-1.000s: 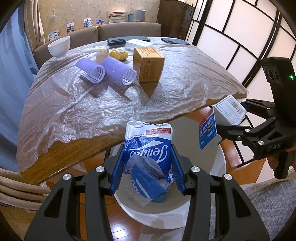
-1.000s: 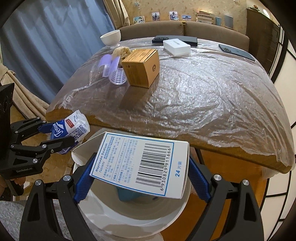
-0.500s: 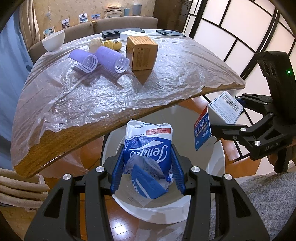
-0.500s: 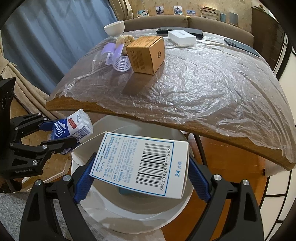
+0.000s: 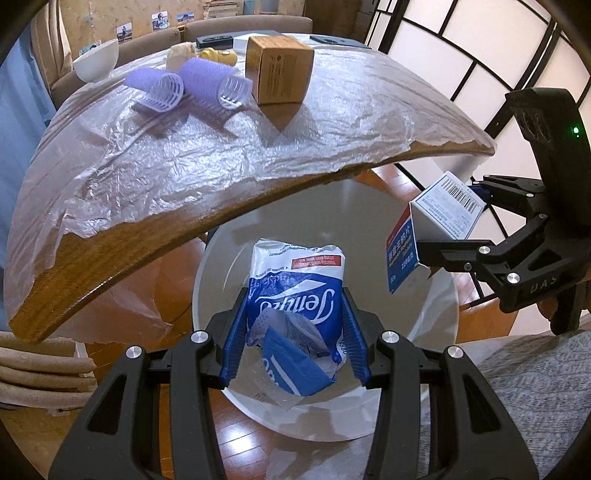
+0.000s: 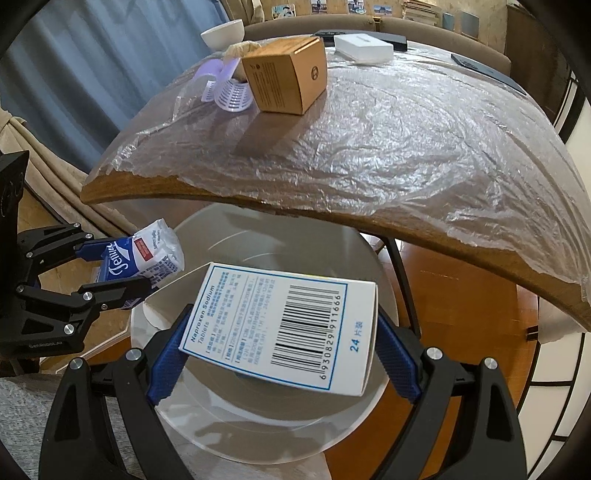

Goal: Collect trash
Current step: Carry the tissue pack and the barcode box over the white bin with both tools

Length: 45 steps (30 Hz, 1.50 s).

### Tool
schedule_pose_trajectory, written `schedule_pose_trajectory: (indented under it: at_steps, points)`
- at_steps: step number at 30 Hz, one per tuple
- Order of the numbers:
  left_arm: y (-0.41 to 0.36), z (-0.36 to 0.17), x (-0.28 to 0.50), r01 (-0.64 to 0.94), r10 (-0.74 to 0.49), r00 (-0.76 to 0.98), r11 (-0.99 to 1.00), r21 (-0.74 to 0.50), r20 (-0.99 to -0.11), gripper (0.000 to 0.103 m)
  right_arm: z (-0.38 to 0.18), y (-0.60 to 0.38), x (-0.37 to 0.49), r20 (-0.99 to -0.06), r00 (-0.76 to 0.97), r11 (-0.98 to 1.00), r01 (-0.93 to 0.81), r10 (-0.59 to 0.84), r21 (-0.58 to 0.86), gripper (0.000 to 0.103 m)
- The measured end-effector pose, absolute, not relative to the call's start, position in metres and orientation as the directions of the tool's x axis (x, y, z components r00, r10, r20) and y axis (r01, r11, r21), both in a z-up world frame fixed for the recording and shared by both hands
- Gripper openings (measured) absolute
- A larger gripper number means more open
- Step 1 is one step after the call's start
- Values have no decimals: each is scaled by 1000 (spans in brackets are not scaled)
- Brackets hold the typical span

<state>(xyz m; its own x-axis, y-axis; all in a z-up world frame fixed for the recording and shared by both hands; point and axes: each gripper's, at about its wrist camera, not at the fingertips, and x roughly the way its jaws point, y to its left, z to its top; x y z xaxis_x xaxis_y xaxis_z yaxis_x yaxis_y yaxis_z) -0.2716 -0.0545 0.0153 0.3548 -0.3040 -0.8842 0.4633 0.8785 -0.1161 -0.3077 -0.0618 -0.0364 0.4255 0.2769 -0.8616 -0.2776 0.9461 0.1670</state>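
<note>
A: Left wrist view first. Left gripper (image 5: pixel 295 332) clamped on a tissue pack (image 5: pixel 295 295), blue pads pressed to both its sides.

B: Look of the pack?

A: Soft plastic, white at the top with a red label, blue below with white script. Crumpled, torn open at the near end, a blue flap sticking out. Held right over the open mouth of the white bin (image 5: pixel 436 332), which stands on the wood floor under the table (image 5: pixel 110 258) edge.

B: And off to the right there?

A: Right gripper (image 5: pixel 454 221) pinching a pill box (image 5: pixel 436 218): white, barcode on the top face, blue and red end panel with white characters. Above the bin's right rim.

B: On the table?

A: Wrinkled clear sheet over the wood. Two purple rollers (image 5: pixel 184 83) lying side by side, a brown carton (image 5: pixel 279 70) just beside them, a white bowl (image 5: pixel 96 64) at the far left.

B: Now the right wrist view.

A: Right gripper (image 6: pixel 280 343) spread wide yet tight on the pill box (image 6: pixel 280 332), pads on its two short ends. Broad white face up, blue border, small print, large barcode, "24" in blue, an end flap open at the left. Over the bin (image 6: pixel 258 424).

B: The other one?

A: Left gripper (image 6: pixel 122 266) at the left edge, closed on the tissue pack (image 6: pixel 147 258), just outside the bin's left rim from this angle. Carton (image 6: pixel 288 79) and bowl (image 6: pixel 222 34) on the table (image 6: pixel 480 266) beyond.
</note>
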Motion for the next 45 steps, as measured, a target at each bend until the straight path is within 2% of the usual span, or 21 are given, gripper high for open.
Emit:
schedule_pose_trajectory:
  at_steps: [45]
  points:
    - [-80, -91, -253, 483, -213, 262, 873, -63, -941, 48, -89, -49, -276, -917, 331, 949, -291, 222, 124, 88]
